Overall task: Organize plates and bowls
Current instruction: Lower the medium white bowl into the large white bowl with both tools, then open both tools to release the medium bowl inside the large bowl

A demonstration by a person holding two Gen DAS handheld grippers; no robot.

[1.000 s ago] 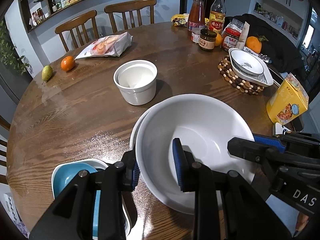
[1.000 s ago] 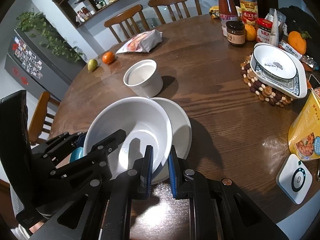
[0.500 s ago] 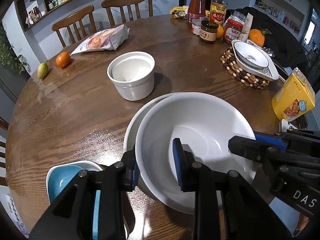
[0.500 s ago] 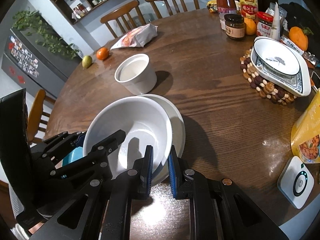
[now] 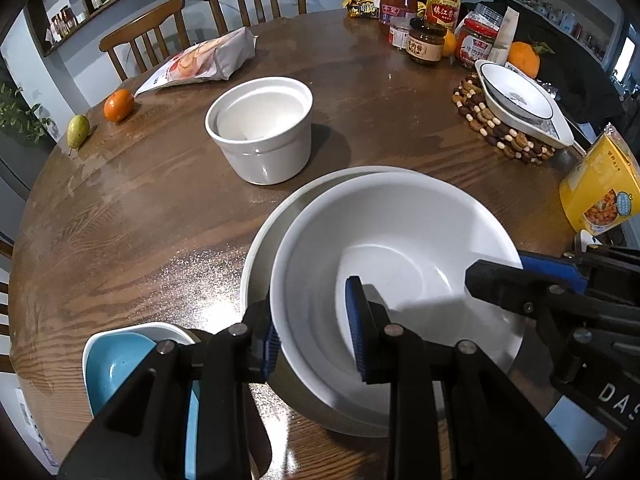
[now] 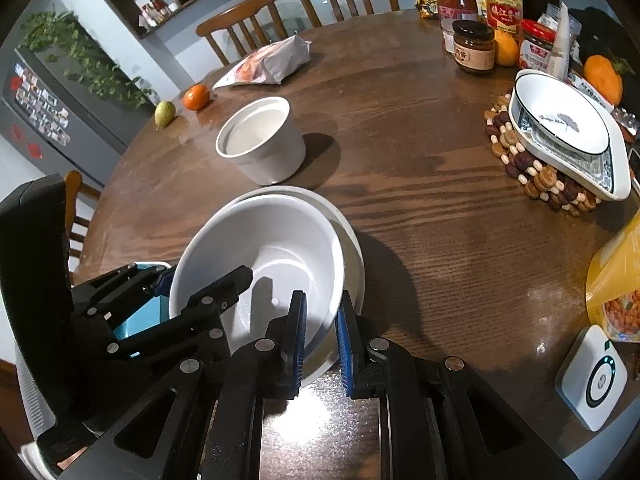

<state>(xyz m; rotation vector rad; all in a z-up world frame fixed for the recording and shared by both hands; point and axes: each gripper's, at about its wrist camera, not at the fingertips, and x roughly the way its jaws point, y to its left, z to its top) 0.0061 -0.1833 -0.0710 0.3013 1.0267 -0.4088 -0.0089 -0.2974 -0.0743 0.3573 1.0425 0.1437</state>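
A large white bowl (image 5: 400, 248) (image 6: 272, 240) is held just over a white plate (image 5: 264, 248) (image 6: 356, 264) on the round wooden table (image 5: 140, 208). My left gripper (image 5: 314, 340) is shut on the bowl's near-left rim, one jaw inside and one outside. My right gripper (image 6: 320, 324) is shut on the bowl's near-right rim. A blue bowl (image 5: 116, 364) (image 6: 132, 320) sits at the near left edge. A white straight-sided pot (image 5: 260, 128) (image 6: 260, 140) stands further back.
A patterned bowl in a dish (image 5: 520, 100) (image 6: 560, 128) rests on a beaded trivet at the right. Jars and bottles (image 5: 424, 40) stand at the back right. A snack bag (image 5: 208, 62), an orange (image 5: 119, 105) and a pear (image 5: 77, 130) lie at the back left. A yellow packet (image 5: 600, 188) is at the right edge.
Both grippers have carried the white bowl forward over the plate. The plate's rim now shows more at the far left of the bowl. Both grips are unchanged.
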